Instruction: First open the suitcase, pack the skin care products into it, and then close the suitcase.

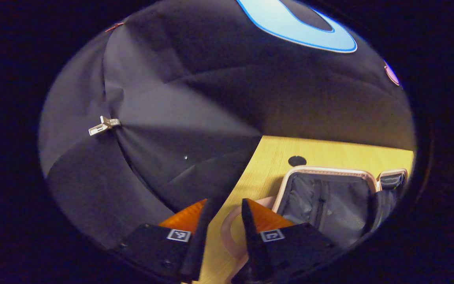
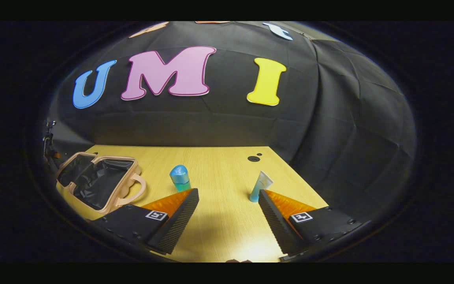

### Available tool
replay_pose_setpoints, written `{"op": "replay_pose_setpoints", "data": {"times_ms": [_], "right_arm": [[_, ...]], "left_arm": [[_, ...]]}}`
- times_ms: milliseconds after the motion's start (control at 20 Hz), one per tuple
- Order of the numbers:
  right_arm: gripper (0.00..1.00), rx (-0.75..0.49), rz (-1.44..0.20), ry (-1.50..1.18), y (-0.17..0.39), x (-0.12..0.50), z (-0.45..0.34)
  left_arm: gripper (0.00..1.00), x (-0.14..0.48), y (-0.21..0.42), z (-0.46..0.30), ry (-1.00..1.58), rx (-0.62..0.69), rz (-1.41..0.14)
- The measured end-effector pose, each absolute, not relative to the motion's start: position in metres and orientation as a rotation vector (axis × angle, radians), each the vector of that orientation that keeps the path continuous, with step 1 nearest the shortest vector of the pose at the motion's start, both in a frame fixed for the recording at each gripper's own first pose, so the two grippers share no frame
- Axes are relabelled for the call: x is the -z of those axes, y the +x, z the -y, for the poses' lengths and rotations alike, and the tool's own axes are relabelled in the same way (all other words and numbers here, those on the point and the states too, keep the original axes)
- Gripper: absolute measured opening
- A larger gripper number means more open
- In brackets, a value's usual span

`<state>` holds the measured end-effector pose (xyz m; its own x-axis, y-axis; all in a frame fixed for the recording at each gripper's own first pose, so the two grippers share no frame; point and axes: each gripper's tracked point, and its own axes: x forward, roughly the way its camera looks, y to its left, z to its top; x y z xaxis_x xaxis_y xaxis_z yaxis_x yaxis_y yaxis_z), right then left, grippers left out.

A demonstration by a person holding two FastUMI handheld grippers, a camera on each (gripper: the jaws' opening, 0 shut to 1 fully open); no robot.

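Right gripper view puts the right gripper (image 2: 227, 209) with its jaws spread wide and empty over the wooden table (image 2: 219, 169), and taking the open suitcase (image 2: 97, 183) as landmark, the blue-capped bottle (image 2: 180, 178) stands upright just to its right while the white tube (image 2: 260, 186) stands on its cap farther right, tilted a little. Both products lie ahead of this gripper with their long axes near vertical, so I judge it the nearer hand for the pick. Left gripper view has the left gripper (image 1: 223, 228) narrowly parted, holding nothing, beside the suitcase handle (image 1: 231, 232).
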<state>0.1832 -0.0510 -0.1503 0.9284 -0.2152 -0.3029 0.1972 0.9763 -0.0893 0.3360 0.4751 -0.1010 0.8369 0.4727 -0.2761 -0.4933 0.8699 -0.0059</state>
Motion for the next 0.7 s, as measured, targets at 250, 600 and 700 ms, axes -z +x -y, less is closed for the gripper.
{"op": "replay_pose_setpoints", "data": {"times_ms": [250,600,700], "right_arm": [[0.97,0.220,-0.263,-0.072,0.182,0.135,0.073],[0.97,0.221,-0.245,-0.028,0.180,0.131,0.108],[0.97,0.216,-0.251,-0.030,0.179,0.136,0.118]], "left_arm": [[0.97,-0.010,0.309,-0.324,-0.131,-0.314,0.015],[0.98,-0.011,0.276,-0.023,0.130,0.139,0.051],[0.98,0.018,0.263,0.064,0.112,0.283,0.011]]}}
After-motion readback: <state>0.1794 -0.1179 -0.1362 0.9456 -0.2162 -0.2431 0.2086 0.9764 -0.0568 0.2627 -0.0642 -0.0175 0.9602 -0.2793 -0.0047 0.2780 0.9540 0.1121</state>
